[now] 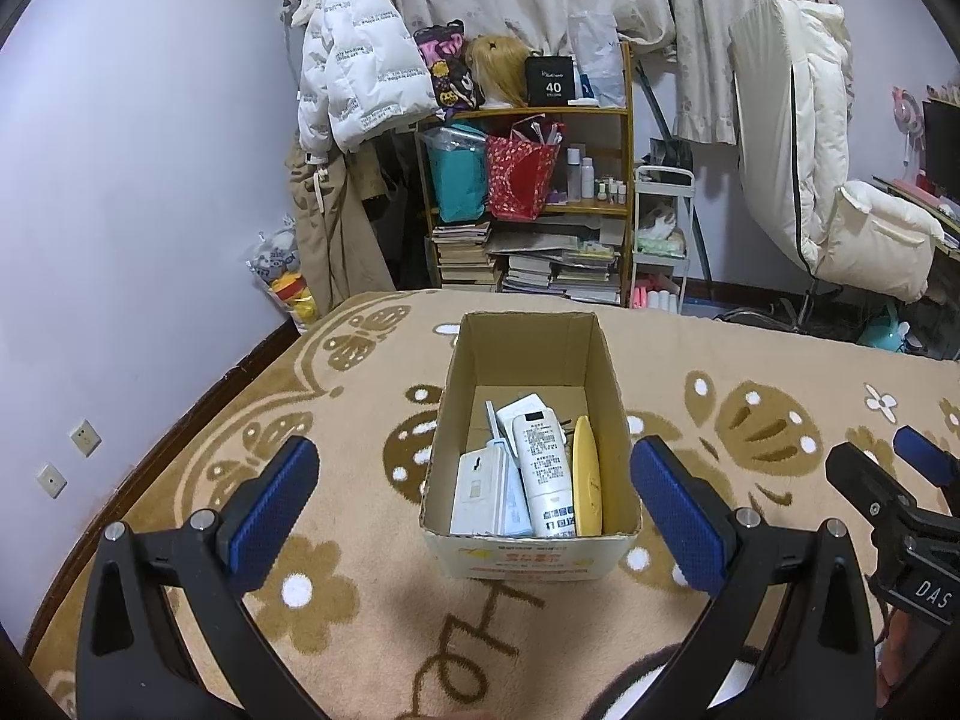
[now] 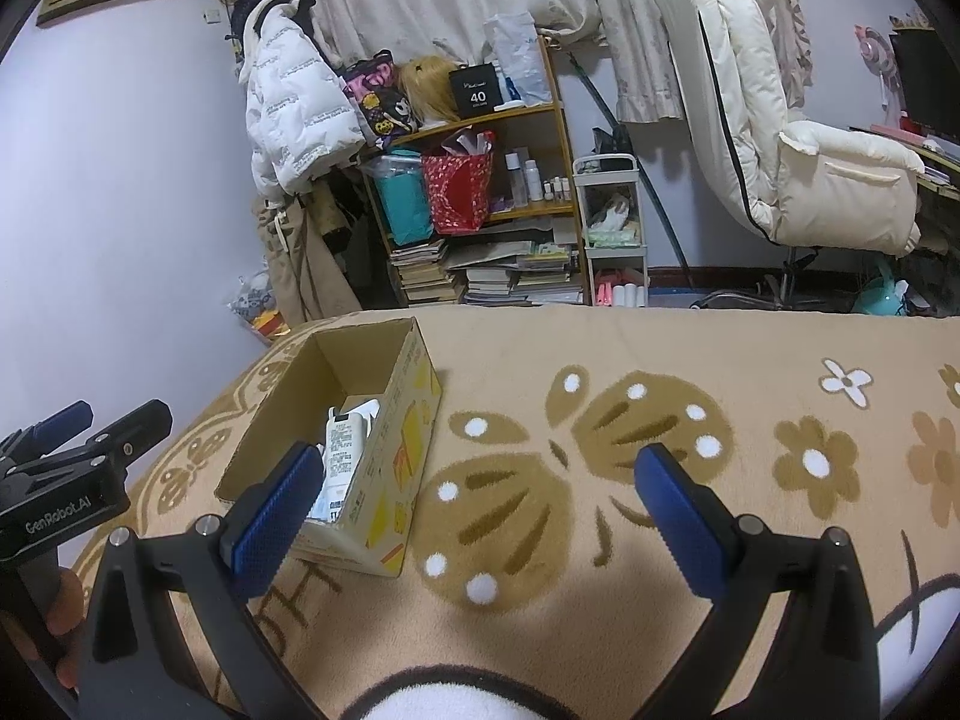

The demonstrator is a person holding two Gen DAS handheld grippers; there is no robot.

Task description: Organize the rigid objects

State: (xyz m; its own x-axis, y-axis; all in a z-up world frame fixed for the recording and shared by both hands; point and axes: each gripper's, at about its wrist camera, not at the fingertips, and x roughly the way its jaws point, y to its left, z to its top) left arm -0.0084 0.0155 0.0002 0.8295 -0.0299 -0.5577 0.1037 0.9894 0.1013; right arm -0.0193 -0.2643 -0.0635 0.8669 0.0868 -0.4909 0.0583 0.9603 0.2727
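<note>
An open cardboard box (image 1: 528,354) stands on the patterned blanket (image 1: 360,618). Inside lie a white tube with printed text (image 1: 545,474), a yellow oval piece (image 1: 587,480), a white rectangular device (image 1: 480,495) and other white items. My left gripper (image 1: 474,504) hovers above the box's near end, open and holding nothing. The right gripper (image 2: 480,510) is open too, over bare blanket to the right of the box (image 2: 402,462). The tube (image 2: 342,450) shows inside. Each gripper appears at the edge of the other's view.
A wooden shelf (image 1: 600,114) with bags, bottles and stacked books stands against the far wall. A white jacket (image 1: 354,60) hangs left of it. A cream padded chair (image 1: 828,180) sits at the right. A hand (image 2: 60,606) grips the left tool's handle.
</note>
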